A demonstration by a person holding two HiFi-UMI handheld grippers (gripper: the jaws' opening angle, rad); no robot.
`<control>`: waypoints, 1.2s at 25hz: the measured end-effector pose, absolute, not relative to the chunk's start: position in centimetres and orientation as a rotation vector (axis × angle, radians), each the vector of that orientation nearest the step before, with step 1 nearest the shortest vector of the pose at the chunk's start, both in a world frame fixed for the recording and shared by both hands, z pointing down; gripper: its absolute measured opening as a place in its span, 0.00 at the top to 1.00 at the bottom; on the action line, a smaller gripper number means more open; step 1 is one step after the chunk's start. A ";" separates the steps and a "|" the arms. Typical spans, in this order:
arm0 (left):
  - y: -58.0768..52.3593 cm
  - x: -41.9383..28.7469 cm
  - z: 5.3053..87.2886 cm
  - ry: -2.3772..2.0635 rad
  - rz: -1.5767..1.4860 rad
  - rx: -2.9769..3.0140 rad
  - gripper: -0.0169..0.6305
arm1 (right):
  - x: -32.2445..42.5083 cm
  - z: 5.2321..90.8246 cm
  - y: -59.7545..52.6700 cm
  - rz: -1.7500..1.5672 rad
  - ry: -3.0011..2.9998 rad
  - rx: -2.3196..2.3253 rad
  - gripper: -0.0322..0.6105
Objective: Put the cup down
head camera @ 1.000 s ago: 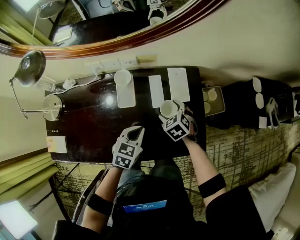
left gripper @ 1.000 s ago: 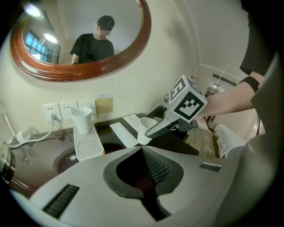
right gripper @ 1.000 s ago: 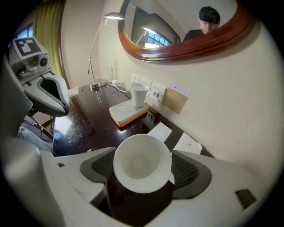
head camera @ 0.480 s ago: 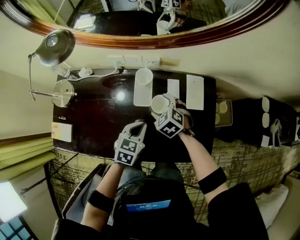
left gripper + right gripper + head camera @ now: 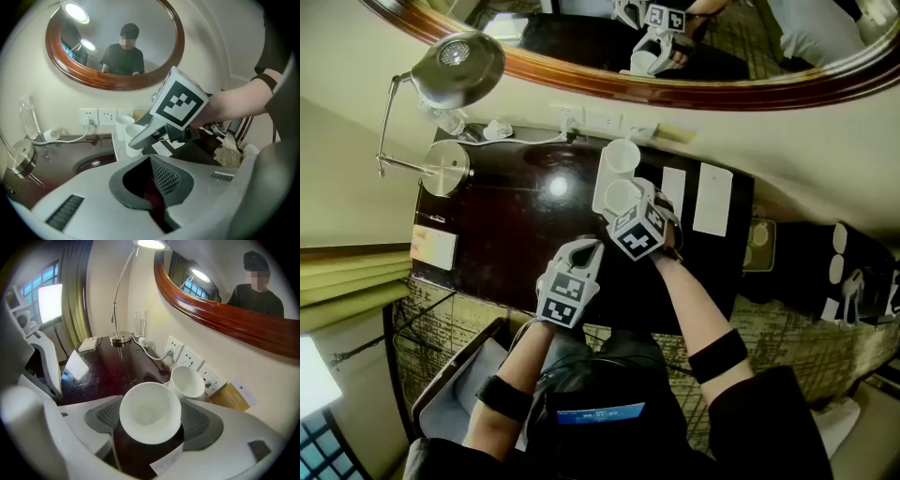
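Plainly white, the cup [image 5: 150, 411] sits clamped in the right tool [image 5: 151, 422] over a dark table [image 5: 105, 373] beneath a mirror [image 5: 220, 317]; left tool [image 5: 152, 188] closed.

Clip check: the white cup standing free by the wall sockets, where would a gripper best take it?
Probably across its round side wall below the rim, one jaw each side: the standing cup is upright, mouth up, and no handle shows. Come from the lamp side: the wall sockets sit close behind, and the held cup in the right gripper crowds its front.
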State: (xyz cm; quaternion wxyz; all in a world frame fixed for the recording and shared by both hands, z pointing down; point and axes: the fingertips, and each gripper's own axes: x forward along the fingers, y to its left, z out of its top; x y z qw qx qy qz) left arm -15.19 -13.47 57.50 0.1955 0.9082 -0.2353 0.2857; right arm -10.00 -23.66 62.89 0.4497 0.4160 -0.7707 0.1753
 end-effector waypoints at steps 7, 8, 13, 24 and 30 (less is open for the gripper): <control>-14.3 -16.9 58.1 -0.680 0.798 2.519 0.97 | -10.8 64.0 -25.0 0.495 -1.893 1.051 0.33; -14.4 -17.1 58.2 -0.682 0.798 2.515 0.97 | -10.9 64.2 -25.2 0.498 -1.892 1.052 0.33; -15.0 -17.7 58.4 -0.689 0.797 2.506 0.97 | -11.2 63.9 -26.0 0.480 -1.893 1.081 0.33; -15.2 -18.2 57.9 -0.697 0.800 2.511 0.97 | -11.2 63.8 -25.9 0.401 -1.855 1.105 0.25; -14.8 -18.3 57.4 -0.708 0.799 2.517 0.97 | -11.2 62.5 -26.0 0.397 -1.877 1.121 0.25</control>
